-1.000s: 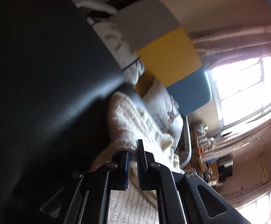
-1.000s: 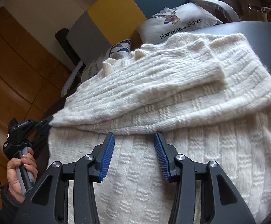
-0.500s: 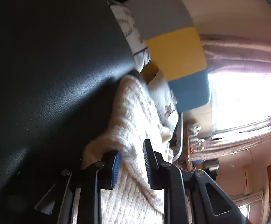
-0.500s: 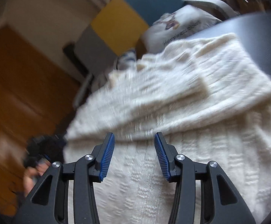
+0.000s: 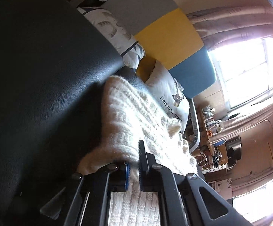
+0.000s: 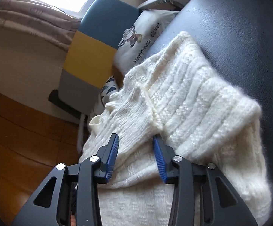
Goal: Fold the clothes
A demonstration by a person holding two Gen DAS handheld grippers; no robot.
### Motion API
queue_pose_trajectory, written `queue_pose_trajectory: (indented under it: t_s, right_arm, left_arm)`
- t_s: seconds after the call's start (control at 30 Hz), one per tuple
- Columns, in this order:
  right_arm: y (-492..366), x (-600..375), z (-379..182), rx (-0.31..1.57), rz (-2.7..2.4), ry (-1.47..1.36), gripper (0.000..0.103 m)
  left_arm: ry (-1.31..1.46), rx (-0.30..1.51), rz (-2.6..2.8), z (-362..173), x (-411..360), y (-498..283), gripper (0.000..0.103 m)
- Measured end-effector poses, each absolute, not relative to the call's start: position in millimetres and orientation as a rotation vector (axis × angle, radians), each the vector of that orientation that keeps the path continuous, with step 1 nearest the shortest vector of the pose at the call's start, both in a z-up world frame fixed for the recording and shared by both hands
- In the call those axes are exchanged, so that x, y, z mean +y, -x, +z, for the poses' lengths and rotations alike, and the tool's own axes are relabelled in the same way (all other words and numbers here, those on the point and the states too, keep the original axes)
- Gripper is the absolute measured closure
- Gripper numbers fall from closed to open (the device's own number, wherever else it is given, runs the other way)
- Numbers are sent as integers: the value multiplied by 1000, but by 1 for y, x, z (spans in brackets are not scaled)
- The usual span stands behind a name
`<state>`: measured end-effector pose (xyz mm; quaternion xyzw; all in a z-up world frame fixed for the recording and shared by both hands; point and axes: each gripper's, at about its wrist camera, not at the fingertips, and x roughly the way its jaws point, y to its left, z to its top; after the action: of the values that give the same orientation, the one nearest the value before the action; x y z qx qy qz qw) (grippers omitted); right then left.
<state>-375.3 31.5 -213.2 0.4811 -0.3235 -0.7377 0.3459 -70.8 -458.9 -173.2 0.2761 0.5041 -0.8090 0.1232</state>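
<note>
Dark leather-look bench (image 6: 239,43) fills the foreground, with a grey, yellow and blue colour-block chair back (image 5: 166,30) and a bright window (image 5: 249,71) behind it. Spread across that bench is the cream knit sweater (image 6: 183,101), folded over on itself so a thick doubled edge faces the right wrist camera.

Now the changes. A second ago the left claw (image 5: 133,166) sat tight on the sweater's edge; half a second back its pads had parted around a bunch of knit; at this moment it is clenched again, blue pads pinching a fold of the wool right at its hem, and the fabric rises in a ridge away from it. The view from that wrist has swung back to show more of the window.

Over on the right, the picture has rolled sharply: the sweater that lay level across the frame a second ago now runs on a diagonal, and the other hand, visible at the left edge before, is gone from view. The right claw (image 6: 136,158) is closing, narrower than it was, with a folded layer of knit between its blue pads (image 6: 112,160).

Writing to read: the white cushion (image 6: 140,37) by the chair carries a small animal print and the words "Happiness ticket".
</note>
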Motion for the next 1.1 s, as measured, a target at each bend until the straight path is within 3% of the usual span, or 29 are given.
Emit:
queue_pose_trajectory:
  t_s: [0.03, 0.13, 0.27, 0.43, 0.57, 0.67, 0.73, 0.87, 0.9, 0.93, 0.97, 1.1]
  right_arm:
    - [376, 28, -212, -826, -1931, -1246, 83]
    - [375, 18, -193, -738, -1973, -1181, 92]
    - [369, 4, -160, -558, -2028, -1069, 92]
    - [369, 4, -169, -459, -2056, -1139, 92]
    - [366, 13, -191, -504, -2005, -1217, 91]
    - [368, 26, -199, -635, -1931, -1238, 86]
    - [371, 30, -204, -706, -1889, -1248, 57]
    - [374, 23, -204, -700, -1895, -1253, 53]
    - [373, 19, -201, -649, -1924, -1243, 60]
    - [372, 12, -196, -567, -1959, -1238, 80]
    - [370, 8, -190, -505, -1982, -1220, 88]
    - [360, -1, -159, -307, -2059, -1084, 91]
  left_arm:
    - [-773, 1495, -2378, -171, -460, 69, 98]
    - [-689, 1544, -2429, -163, -466, 63, 98]
    - [-664, 1532, -2452, -159, -472, 60, 98]
    - [-801, 1519, -2404, -179, -469, 71, 98]
    - [-879, 1543, -2361, -191, -466, 74, 98]
    - [-873, 1648, -2324, -195, -470, 71, 93]
    - [-864, 1732, -2288, -199, -475, 72, 87]
    - [-888, 1712, -2279, -197, -475, 80, 92]
    - [-872, 1678, -2308, -192, -472, 80, 98]
    - [-832, 1612, -2364, -182, -469, 78, 98]
    - [-792, 1549, -2415, -172, -465, 76, 98]
    - [-852, 1438, -2406, -173, -460, 74, 96]
